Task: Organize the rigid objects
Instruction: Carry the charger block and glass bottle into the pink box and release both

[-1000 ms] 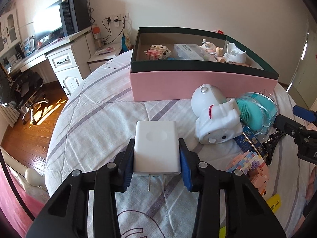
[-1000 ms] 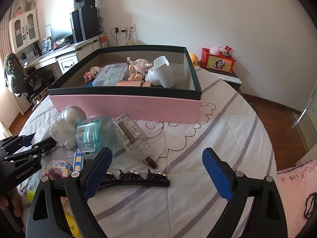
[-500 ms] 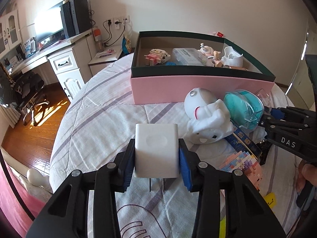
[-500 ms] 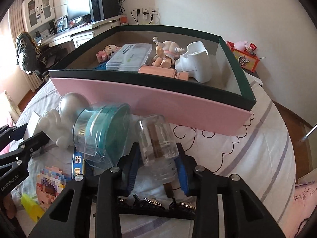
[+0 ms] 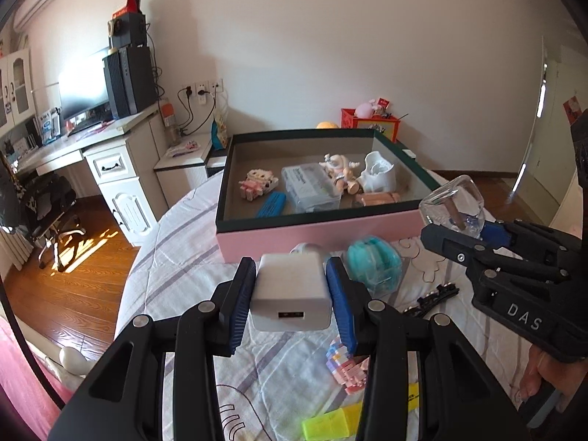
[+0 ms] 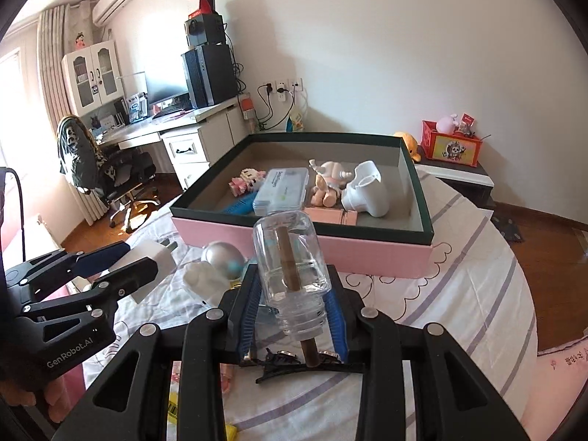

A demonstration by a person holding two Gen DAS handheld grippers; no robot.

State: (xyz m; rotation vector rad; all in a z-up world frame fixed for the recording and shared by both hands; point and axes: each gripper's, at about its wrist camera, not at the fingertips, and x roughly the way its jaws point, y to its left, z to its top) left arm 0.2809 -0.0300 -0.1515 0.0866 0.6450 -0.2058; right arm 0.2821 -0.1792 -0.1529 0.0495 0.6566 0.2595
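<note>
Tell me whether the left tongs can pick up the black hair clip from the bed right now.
Probably not yet. The left tongs are shut on the white charger, so nothing else fits between them. The black hair clip lies on the bed under the right tongs, which hold the clear bottle.

Both wrist views look forward from above the bed [image 5: 176, 257], facing the box [image 5: 316, 231] and far wall. The left sits left of the right; each sees the other gripper and the same box.

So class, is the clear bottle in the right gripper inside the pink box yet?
Not yet: the clear bottle, clamped in the right gripper, sits short of the pink box.
</note>
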